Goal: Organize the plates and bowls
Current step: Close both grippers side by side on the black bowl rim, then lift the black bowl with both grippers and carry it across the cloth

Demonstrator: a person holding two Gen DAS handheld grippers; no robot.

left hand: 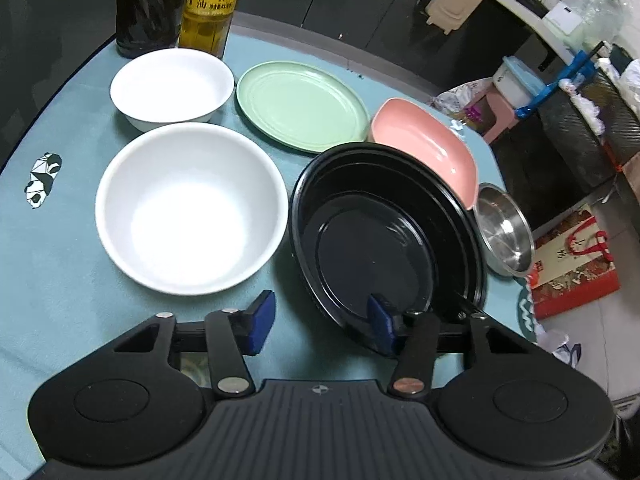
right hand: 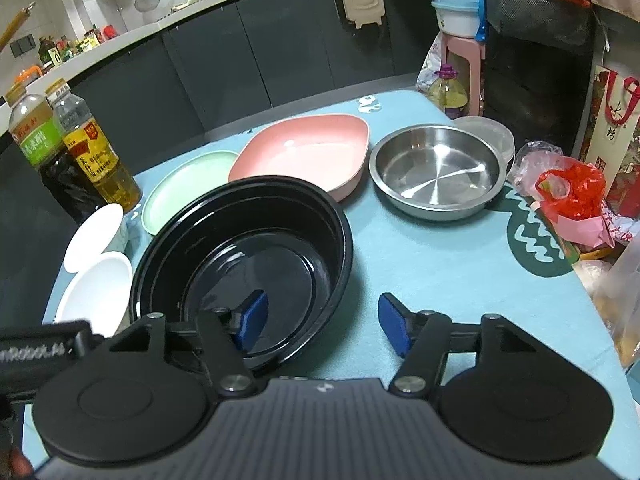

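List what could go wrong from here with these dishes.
The pink dish leans tilted on the black bowl rim; moving the bowl could tip it. Both grippers, left and right, straddle that bowl's rim open and might collide. The steel pan sits near the table edge.

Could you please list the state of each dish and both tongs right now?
Left tongs: open, holding nothing.
Right tongs: open, holding nothing.
Black bowl: upright, empty.
Large white bowl: upright, empty.
Small white bowl: upright, empty.
Green plate: flat, empty.
Pink dish: tilted against the black bowl.
Steel bowl: upright, empty.
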